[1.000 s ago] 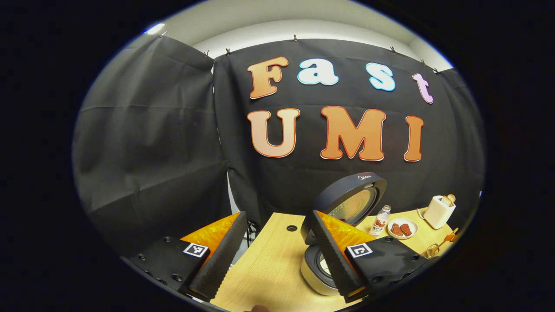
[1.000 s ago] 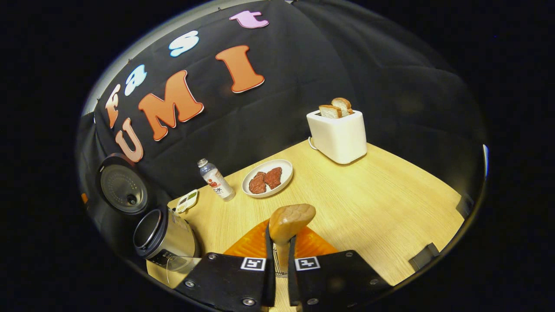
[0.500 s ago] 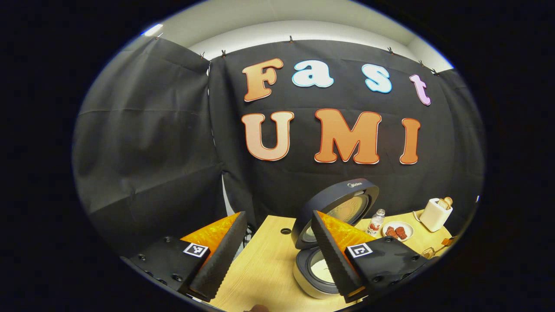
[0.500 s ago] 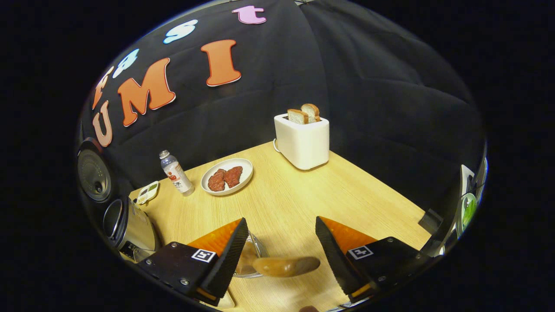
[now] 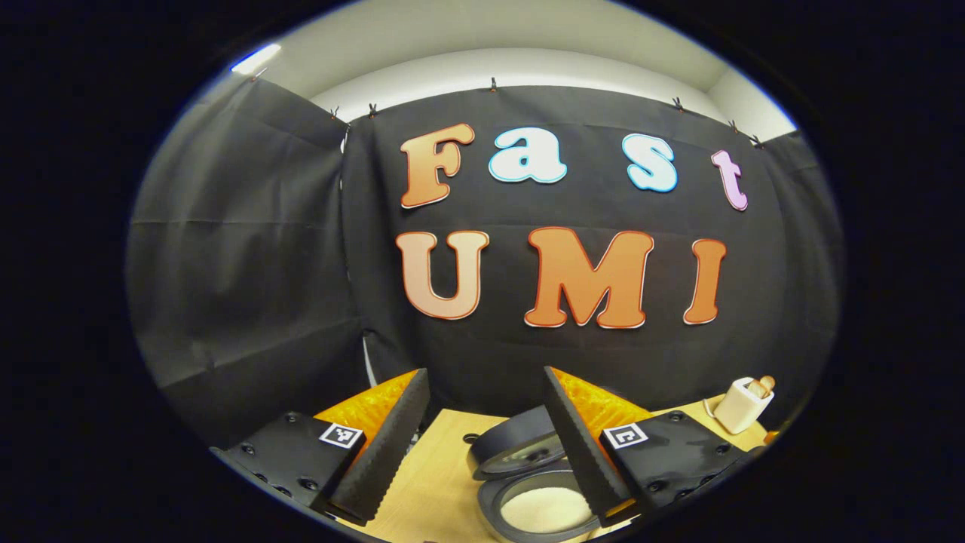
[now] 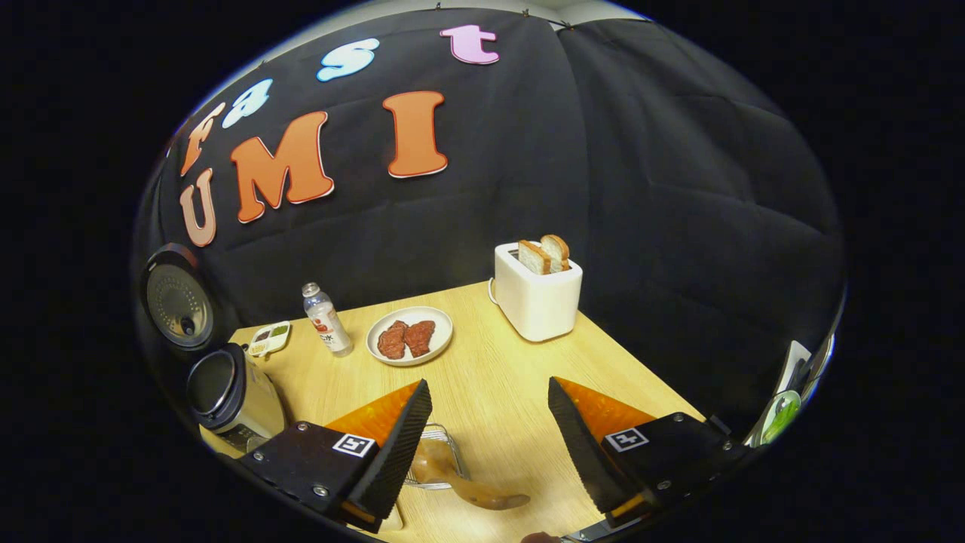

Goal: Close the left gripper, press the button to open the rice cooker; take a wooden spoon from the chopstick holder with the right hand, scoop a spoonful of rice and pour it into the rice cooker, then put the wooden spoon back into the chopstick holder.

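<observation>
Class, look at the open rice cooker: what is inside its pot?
Inside the rice cooker, white rice covers the pot's bottom. The left gripper's finger hides the pot's right part.

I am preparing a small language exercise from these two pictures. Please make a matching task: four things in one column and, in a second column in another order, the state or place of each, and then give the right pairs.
Things:
1. rice cooker
2. wooden spoon
3. toaster
4. plate

States or places:
A. holds two slices of bread
B. lid raised, pot open
C. carries two pieces of meat
D. bowl end in the wire chopstick holder, between the open fingers of the right gripper

Pairs: 1-B, 2-D, 3-A, 4-C
</observation>
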### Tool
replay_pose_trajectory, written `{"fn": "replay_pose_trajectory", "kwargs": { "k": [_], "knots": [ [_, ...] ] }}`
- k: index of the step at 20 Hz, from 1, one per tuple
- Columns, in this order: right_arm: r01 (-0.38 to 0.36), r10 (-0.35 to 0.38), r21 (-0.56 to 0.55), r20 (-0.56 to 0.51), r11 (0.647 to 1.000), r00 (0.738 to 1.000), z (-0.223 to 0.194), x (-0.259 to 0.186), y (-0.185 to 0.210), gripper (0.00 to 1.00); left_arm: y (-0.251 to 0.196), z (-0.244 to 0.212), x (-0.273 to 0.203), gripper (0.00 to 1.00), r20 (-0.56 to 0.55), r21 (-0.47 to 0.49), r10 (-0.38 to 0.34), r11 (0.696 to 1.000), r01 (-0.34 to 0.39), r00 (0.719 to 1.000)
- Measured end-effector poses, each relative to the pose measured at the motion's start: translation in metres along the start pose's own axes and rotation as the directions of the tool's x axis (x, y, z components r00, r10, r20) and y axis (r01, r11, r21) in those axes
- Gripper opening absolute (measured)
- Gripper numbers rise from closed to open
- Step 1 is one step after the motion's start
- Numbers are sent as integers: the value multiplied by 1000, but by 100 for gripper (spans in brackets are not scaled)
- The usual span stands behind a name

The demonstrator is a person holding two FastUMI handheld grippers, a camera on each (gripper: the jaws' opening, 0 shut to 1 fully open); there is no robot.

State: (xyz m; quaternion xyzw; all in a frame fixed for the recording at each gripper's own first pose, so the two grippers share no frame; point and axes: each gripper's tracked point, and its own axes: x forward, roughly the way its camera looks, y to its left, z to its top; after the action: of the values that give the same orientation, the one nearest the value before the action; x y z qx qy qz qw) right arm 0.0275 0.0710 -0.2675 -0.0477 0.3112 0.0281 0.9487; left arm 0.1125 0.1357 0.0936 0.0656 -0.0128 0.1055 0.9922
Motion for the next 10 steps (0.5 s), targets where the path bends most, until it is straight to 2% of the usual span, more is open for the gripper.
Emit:
{"fn": "replay_pose_trajectory", "kwargs": {
  "k": [5,10],
  "knots": [
    [-47,48,-15,52,999,998,39,-12,11,95,-35,25,60,100,-32,27,-43,999,44,999],
    [-76,76,-5,103,997,992,74,-24,7,95,-56,8,111,100,-97,23,-71,997,73,993]
  ]
}}
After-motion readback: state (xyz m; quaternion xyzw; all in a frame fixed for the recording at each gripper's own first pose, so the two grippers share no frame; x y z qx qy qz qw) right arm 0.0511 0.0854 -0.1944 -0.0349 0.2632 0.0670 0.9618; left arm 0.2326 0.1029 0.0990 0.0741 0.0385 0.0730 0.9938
